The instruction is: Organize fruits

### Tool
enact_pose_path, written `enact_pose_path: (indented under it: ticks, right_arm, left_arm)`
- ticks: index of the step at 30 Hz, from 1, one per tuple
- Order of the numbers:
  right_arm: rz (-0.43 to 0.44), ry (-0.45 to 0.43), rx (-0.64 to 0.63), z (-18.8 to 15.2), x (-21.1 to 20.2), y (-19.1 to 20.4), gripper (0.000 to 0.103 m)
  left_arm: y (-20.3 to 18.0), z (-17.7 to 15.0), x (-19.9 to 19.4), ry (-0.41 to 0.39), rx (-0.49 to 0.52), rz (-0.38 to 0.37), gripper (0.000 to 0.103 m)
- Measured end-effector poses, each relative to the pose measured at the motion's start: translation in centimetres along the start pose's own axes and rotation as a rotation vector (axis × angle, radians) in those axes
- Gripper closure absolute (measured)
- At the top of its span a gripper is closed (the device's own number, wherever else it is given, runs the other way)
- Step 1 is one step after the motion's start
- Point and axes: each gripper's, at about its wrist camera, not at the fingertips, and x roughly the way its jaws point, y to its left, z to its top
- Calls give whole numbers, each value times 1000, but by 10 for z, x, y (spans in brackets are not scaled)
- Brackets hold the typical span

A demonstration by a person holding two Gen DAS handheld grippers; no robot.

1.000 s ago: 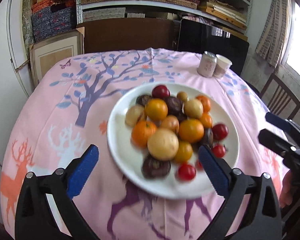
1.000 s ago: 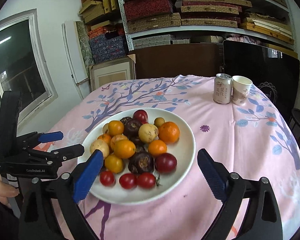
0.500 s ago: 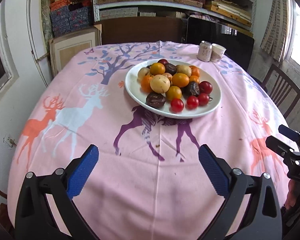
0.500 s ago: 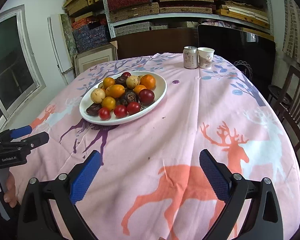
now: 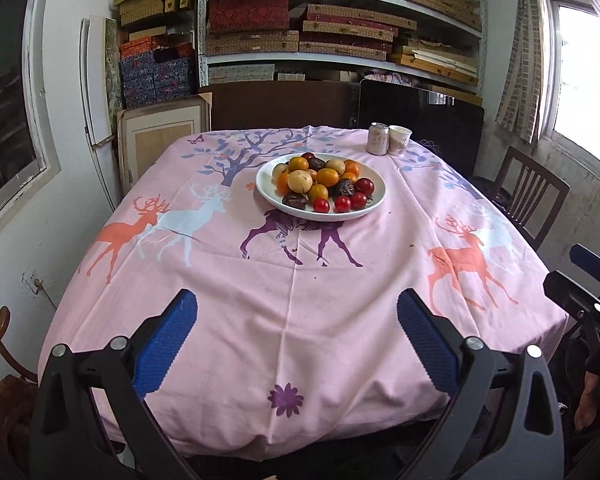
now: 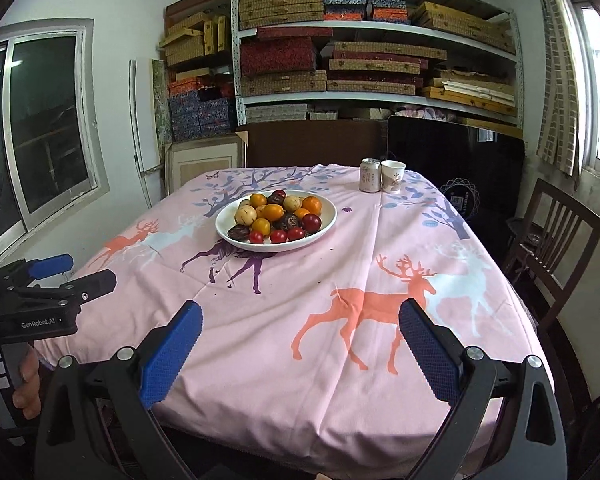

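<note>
A white plate point(image 5: 370, 202) point(image 6: 326, 222) sits at the far middle of the pink deer-print tablecloth point(image 5: 300, 280) point(image 6: 300, 300). It holds a heap of fruit point(image 5: 320, 182) point(image 6: 278, 216): oranges, yellow round fruits, dark wrinkled ones and red cherry tomatoes. My left gripper point(image 5: 298, 330) is open and empty, held back past the table's near edge. My right gripper point(image 6: 300, 340) is open and empty, also at the near edge. Each shows at the side of the other's view: the right point(image 5: 580, 276), the left point(image 6: 72, 276).
A drink can point(image 5: 379, 139) point(image 6: 370, 175) and a paper cup point(image 5: 399, 140) point(image 6: 393, 176) stand at the table's far right. A wooden chair point(image 5: 532, 196) point(image 6: 552, 248) is at the right. Shelves of boxes point(image 5: 340, 36) fill the back wall.
Both grippers have pulled back from just above the plate to beyond the table's near edge. The plate and fruit have not moved. Both stayed open and empty.
</note>
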Motion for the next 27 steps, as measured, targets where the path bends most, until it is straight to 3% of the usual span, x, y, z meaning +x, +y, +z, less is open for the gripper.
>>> enact_pose_path:
  ticks: [5,27]
  right_arm:
    - [-80,-70,-23,-8,-24,5,4]
    - [-63,-30,12,-14,-23,-2,4]
  left_arm:
    - [-12,-7,-26,-61,41,62,5]
    - [-7,-9,-20,-35,18,56,5]
